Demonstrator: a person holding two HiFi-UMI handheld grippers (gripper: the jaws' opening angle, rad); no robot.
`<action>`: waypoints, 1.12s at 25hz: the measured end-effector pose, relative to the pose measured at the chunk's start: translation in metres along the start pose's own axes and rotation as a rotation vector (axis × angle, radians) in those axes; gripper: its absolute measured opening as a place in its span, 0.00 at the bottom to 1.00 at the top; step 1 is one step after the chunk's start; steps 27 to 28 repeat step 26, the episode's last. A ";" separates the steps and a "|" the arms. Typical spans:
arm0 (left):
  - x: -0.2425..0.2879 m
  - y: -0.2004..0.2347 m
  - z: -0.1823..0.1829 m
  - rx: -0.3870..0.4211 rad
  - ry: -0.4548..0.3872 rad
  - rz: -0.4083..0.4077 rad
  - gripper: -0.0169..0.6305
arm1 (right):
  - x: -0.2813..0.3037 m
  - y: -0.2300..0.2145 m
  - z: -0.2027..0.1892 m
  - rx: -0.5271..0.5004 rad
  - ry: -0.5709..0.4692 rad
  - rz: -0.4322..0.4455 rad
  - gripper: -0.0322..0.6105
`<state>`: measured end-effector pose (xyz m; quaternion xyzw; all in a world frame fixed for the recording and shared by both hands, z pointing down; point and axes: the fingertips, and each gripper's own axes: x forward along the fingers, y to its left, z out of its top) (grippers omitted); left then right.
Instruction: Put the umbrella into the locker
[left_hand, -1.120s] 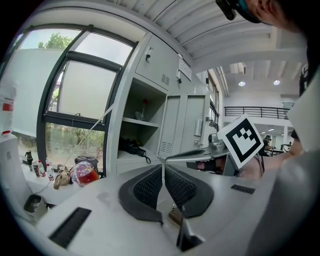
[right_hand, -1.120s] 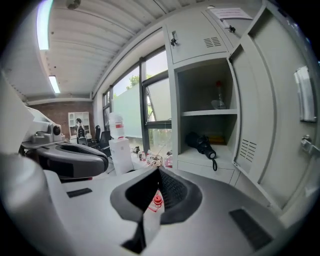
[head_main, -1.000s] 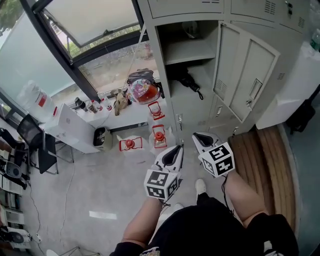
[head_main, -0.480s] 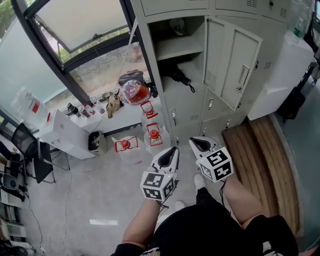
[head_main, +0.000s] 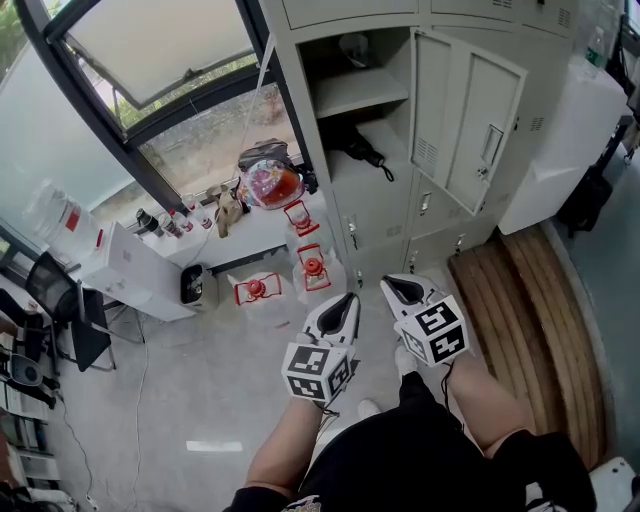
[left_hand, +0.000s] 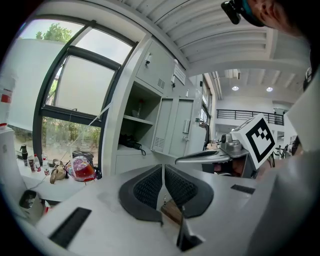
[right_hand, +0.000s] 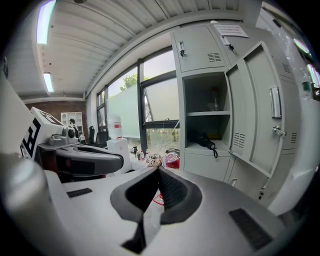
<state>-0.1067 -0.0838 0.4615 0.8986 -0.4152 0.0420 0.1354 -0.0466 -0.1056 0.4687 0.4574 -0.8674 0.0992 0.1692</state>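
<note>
**Two empty tools before an open locker**

Its door swung wide for access, the grey locker (head_main: 385, 208) holds the black folded umbrella (head_main: 362, 150) on its lower shelf, so the job looks done. In front of the locker, the left tool (head_main: 345, 302) and right tool (head_main: 400, 290) are pinched together, gripping nothing.

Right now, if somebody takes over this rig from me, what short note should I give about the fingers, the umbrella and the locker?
Left gripper: fingers shut, nothing between them.
Right gripper: fingers shut, also empty.
Both are held well apart from the locker.
Black folded umbrella: lies inside the tall grey metal locker, in the open compartment below the shelf.
Grey locker door: open.
Done: the umbrella is in the locker.
Left: probably nothing, perhaps closing the door.
</note>
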 end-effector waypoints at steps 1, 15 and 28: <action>-0.001 0.001 0.000 -0.001 0.001 0.001 0.07 | 0.001 0.001 0.000 0.000 0.000 0.001 0.13; -0.005 0.011 0.003 -0.003 -0.008 0.002 0.07 | 0.012 0.010 0.004 -0.006 0.007 0.011 0.13; -0.007 0.010 0.002 0.000 -0.010 0.000 0.07 | 0.009 0.011 0.002 -0.011 0.010 0.008 0.13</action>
